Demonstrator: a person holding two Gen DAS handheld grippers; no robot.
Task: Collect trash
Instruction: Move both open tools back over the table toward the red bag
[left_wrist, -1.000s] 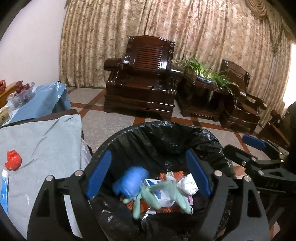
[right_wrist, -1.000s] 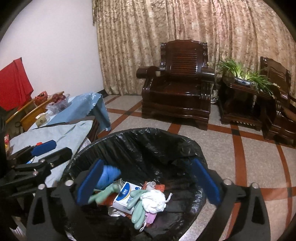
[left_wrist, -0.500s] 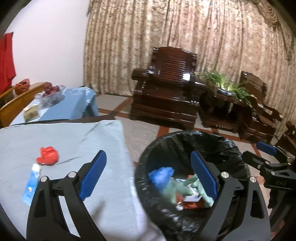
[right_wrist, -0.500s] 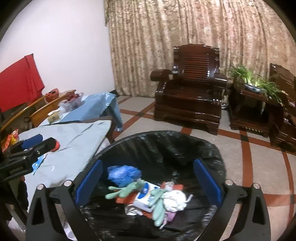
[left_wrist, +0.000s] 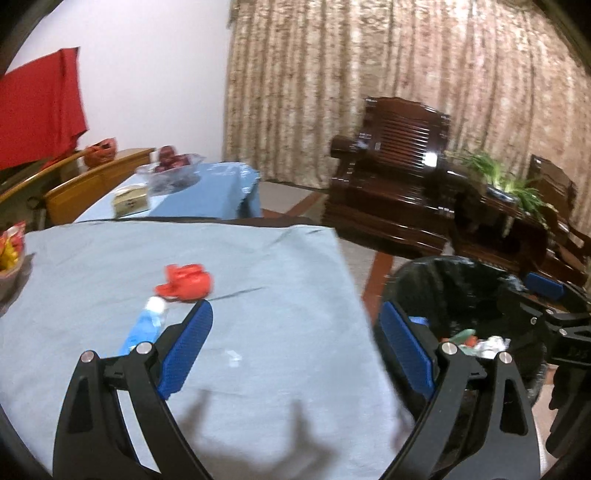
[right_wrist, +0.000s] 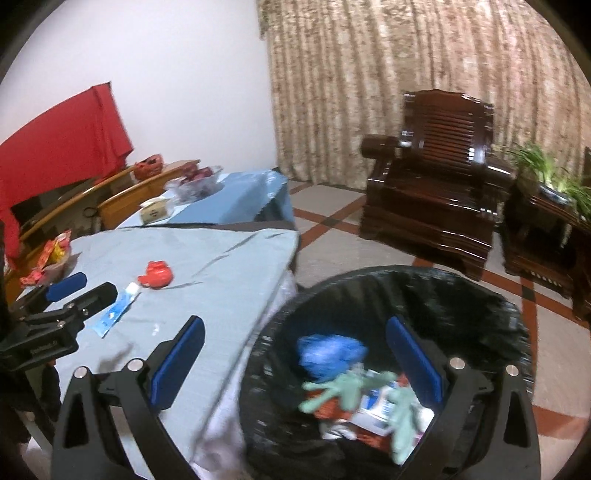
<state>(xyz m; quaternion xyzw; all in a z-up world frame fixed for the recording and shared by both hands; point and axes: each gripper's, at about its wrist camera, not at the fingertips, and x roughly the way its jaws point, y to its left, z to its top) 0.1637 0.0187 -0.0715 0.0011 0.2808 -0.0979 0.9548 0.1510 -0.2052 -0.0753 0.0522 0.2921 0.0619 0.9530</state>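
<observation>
Bin (right_wrist: 461, 291) at 5 o'clock held blue bag (right_wrist: 328, 350), green gloves (right_wrist: 343, 387) (blurred). Both grippers gaped empty. Right view alone showed bin contents fully.

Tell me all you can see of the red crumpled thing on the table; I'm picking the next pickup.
The red crumpled thing is a small wad of glossy material, plastic or wrapper by its look. It lies on the grey-blue tablecloth, beside the white cap end of a blue-and-white tube; whether they touch is unclear. Neither tool holds it; the left tool is open, short of it.
</observation>
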